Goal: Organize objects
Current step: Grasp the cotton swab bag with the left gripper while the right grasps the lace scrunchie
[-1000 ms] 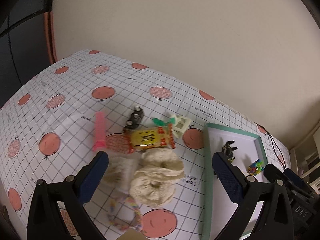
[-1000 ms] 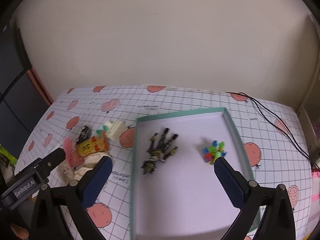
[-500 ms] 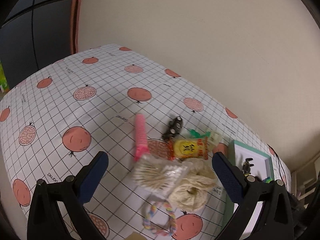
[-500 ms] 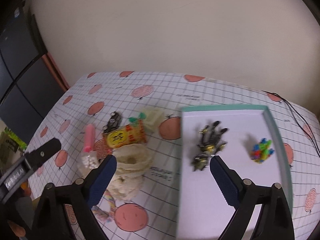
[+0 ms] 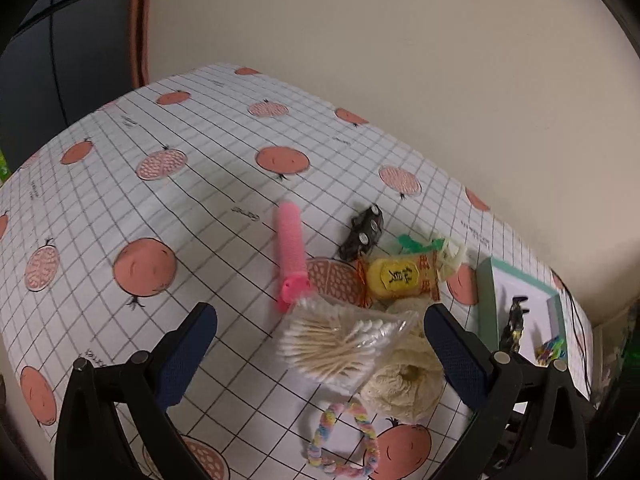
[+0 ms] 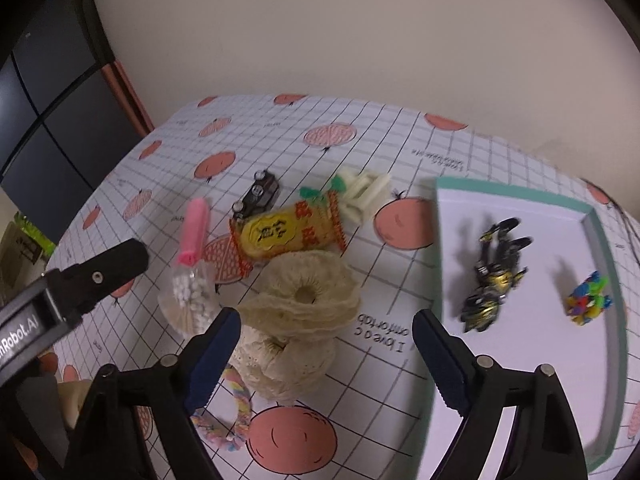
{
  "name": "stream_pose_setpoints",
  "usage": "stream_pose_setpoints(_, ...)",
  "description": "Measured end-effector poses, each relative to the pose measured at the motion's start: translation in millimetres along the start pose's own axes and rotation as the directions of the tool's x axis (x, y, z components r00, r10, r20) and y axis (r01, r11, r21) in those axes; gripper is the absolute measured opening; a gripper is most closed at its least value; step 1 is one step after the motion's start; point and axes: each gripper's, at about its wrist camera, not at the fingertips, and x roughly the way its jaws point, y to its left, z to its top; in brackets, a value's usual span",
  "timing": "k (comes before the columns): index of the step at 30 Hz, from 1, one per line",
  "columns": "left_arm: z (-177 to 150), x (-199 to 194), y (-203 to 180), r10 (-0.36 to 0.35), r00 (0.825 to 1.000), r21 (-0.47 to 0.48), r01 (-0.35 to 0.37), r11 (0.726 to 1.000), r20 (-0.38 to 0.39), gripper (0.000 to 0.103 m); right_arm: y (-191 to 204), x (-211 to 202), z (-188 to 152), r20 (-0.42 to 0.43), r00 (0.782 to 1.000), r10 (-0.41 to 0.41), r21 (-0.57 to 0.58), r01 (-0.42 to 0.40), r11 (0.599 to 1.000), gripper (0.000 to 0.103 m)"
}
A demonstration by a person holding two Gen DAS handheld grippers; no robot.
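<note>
A pile of small things lies on the fruit-print tablecloth: a bag of cotton swabs (image 5: 344, 342), a pink hair roller (image 5: 291, 254), a black toy car (image 5: 362, 232), a yellow snack packet (image 5: 400, 277), two cream scrunchies (image 6: 304, 292) and a pastel braided loop (image 5: 344, 440). My left gripper (image 5: 316, 354) is open just in front of the swab bag. My right gripper (image 6: 324, 346) is open over the scrunchies. The green-rimmed white tray (image 6: 600, 240) to the right holds a black-gold figure (image 6: 494, 276) and a colourful bead cluster (image 6: 588, 300).
A cream plastic clip (image 6: 364, 192) lies behind the snack packet. The beige wall rises behind the table. Dark panels (image 6: 48, 120) stand at the left. The left gripper's body (image 6: 72, 284) reaches into the right wrist view. A black cable (image 5: 578, 320) runs past the tray.
Both grippers have swung left, away from the tray and toward the pile. The right gripper now stands over the scrunchies; the left one came closer to the swab bag.
</note>
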Motion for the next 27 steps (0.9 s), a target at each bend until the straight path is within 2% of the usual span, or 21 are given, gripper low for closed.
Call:
stream_pose_setpoints(9, -11, 25, -10, 0.005, 0.996, 0.026, -0.003, 1.0, -0.094, 0.103, 7, 22, -11, -0.058, 0.998, -0.003, -0.042, 0.001, 0.999, 0.089)
stream_pose_setpoints(13, -16, 34, -15, 0.032, 0.993, 0.057, -0.026, 0.998, -0.112, 0.103, 11, 30, -17, -0.082, 0.996, -0.018, -0.064, 0.012, 0.998, 0.089)
stream_pose_setpoints(17, -18, 41, -14, 0.056, 0.989, 0.039, -0.051, 0.998, -0.135, 0.103, 11, 38, -22, -0.101, 0.995, -0.016, -0.075, 0.009, 0.997, 0.089)
stream_pose_setpoints(27, -19, 53, -12, 0.087, 0.989, 0.014, -0.086, 0.996, -0.117, 0.103, 14, 51, -27, -0.124, 0.992, -0.035, -0.09, 0.024, 0.996, 0.088)
